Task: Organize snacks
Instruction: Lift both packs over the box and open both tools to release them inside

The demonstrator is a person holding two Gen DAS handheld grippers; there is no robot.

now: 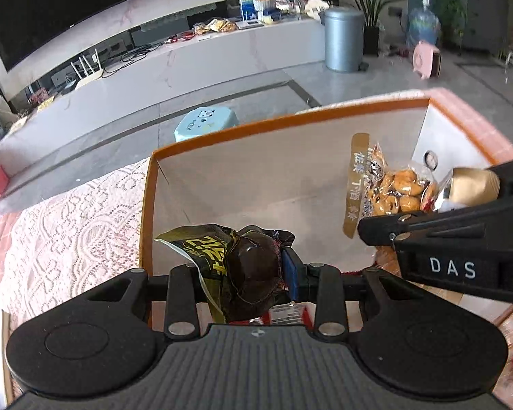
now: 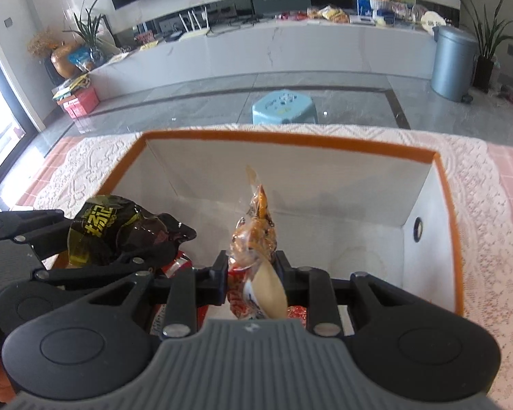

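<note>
An orange-rimmed box with white inner walls stands on the lace-covered table; it also shows in the right wrist view. My left gripper is shut on a dark snack packet with yellow lettering, held over the box's near left side; that packet shows in the right wrist view too. My right gripper is shut on a clear packet of golden-brown snacks, held over the box; the packet appears in the left wrist view. Red packets lie in the box bottom.
The table carries a white lace cloth over pink check. A light blue stool stands on the floor beyond the table. A grey bin and a long white TV bench with clutter lie further back.
</note>
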